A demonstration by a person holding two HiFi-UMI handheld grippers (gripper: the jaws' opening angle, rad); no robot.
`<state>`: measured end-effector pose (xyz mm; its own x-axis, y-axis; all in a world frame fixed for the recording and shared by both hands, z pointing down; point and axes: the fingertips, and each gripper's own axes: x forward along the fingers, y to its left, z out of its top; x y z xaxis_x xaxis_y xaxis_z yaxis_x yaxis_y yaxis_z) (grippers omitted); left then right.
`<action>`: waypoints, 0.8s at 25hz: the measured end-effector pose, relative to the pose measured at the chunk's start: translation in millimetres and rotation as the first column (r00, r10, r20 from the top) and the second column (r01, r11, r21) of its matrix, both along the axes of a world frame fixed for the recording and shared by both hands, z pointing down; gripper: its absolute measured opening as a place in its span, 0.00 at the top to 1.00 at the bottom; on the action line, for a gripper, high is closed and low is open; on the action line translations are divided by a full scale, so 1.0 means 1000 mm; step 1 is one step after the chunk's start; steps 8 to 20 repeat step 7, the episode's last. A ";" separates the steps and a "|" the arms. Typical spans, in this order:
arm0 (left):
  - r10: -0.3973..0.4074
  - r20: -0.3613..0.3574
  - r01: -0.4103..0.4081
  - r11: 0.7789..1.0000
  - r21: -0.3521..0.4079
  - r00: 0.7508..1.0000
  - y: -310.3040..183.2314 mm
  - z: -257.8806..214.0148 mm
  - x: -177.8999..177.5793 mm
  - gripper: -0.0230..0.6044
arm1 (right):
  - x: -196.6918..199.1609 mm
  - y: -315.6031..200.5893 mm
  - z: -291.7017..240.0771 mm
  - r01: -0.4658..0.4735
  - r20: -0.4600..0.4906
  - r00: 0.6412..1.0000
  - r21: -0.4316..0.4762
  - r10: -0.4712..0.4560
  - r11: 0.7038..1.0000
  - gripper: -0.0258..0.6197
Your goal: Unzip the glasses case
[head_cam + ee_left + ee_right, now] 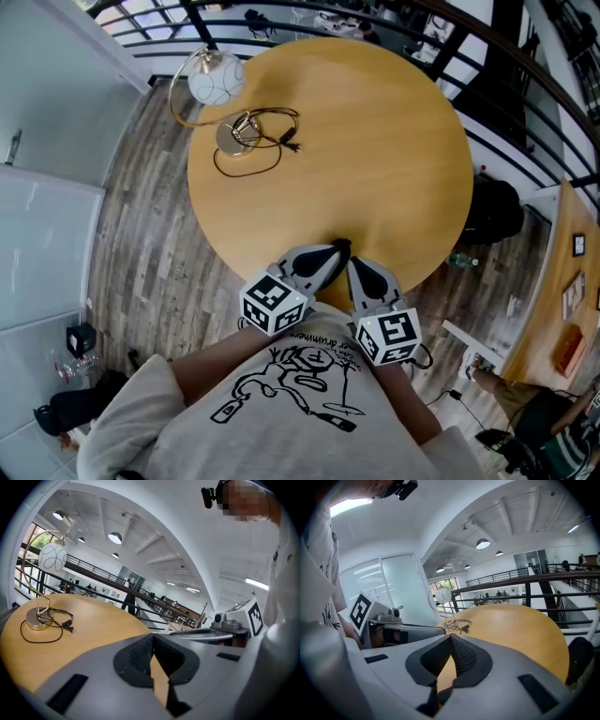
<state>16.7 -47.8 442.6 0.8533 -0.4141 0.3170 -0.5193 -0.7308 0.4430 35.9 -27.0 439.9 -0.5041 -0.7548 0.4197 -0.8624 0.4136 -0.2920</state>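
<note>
Round light-wood table (375,141) | grey left gripper (336,249) and grey right gripper (357,265) poised at its near edge, jaws pressed together on nothing | glasses case in no view, so unzipping progress unjudgeable | white globe-shaded desk lamp (216,79) at far side

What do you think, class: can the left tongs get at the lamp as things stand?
Probably yes. Only bare table lies between the left tongs and the lamp; nothing blocks the way. But the lamp stands near the far edge, so it may take a stretch.
</note>
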 end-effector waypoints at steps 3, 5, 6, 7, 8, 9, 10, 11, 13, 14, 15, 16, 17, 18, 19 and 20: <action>0.001 0.000 -0.001 1.000 0.000 1.000 0.001 0.000 0.000 0.95 | 0.002 0.000 0.001 -0.007 -0.001 1.000 -0.004 0.007 1.000 0.92; 0.001 0.000 -0.001 1.000 -0.001 1.000 0.002 0.000 0.001 0.95 | 0.003 0.001 0.001 -0.008 -0.001 1.000 -0.005 0.008 1.000 0.92; 0.001 0.000 -0.001 1.000 -0.001 1.000 0.003 0.001 0.001 0.95 | 0.003 0.002 0.002 -0.009 0.000 1.000 -0.005 0.009 1.000 0.92; 0.001 0.000 -0.001 1.000 -0.001 1.000 0.003 0.001 0.001 0.95 | 0.003 0.002 0.002 -0.009 0.000 1.000 -0.005 0.009 1.000 0.92; 0.001 0.000 -0.001 1.000 -0.001 1.000 0.003 0.001 0.001 0.95 | 0.003 0.002 0.002 -0.009 0.000 1.000 -0.005 0.009 1.000 0.92; 0.001 0.000 -0.001 1.000 -0.001 1.000 0.003 0.001 0.001 0.95 | 0.003 0.002 0.002 -0.009 0.000 1.000 -0.005 0.009 1.000 0.92; 0.001 0.000 -0.001 1.000 -0.001 1.000 0.003 0.001 0.001 0.95 | 0.003 0.002 0.002 -0.009 0.000 1.000 -0.005 0.009 1.000 0.92; 0.001 0.000 -0.001 1.000 -0.001 1.000 0.003 0.001 0.001 0.95 | 0.003 0.002 0.002 -0.009 0.000 1.000 -0.005 0.009 1.000 0.92; 0.001 0.000 -0.001 1.000 -0.001 1.000 0.003 0.001 0.001 0.95 | 0.003 0.002 0.002 -0.009 0.000 1.000 -0.005 0.009 1.000 0.92; 0.001 0.000 -0.001 1.000 -0.001 1.000 0.003 0.001 0.001 0.95 | 0.003 0.002 0.002 -0.009 0.000 1.000 -0.005 0.009 1.000 0.92; 0.001 0.000 -0.001 1.000 -0.001 1.000 0.003 0.001 0.001 0.95 | 0.003 0.002 0.002 -0.009 0.000 1.000 -0.005 0.009 1.000 0.92; 0.001 0.000 -0.001 1.000 -0.001 1.000 0.003 0.001 0.001 0.95 | 0.003 0.002 0.002 -0.009 0.000 1.000 -0.005 0.009 1.000 0.92; 0.001 0.000 -0.001 1.000 -0.001 1.000 0.003 0.001 0.001 0.95 | 0.003 0.002 0.002 -0.009 0.000 1.000 -0.005 0.009 1.000 0.92; 0.001 0.000 -0.001 1.000 -0.001 1.000 0.003 0.001 0.001 0.95 | 0.003 0.002 0.002 -0.009 0.000 1.000 -0.005 0.009 1.000 0.92; 0.001 0.000 -0.001 1.000 -0.001 1.000 0.003 0.001 0.001 0.95 | 0.003 0.002 0.002 -0.009 0.000 1.000 -0.005 0.009 1.000 0.92; 0.001 0.000 -0.001 1.000 -0.001 1.000 0.003 0.001 0.001 0.95 | 0.003 0.002 0.002 -0.009 0.000 1.000 -0.005 0.009 1.000 0.92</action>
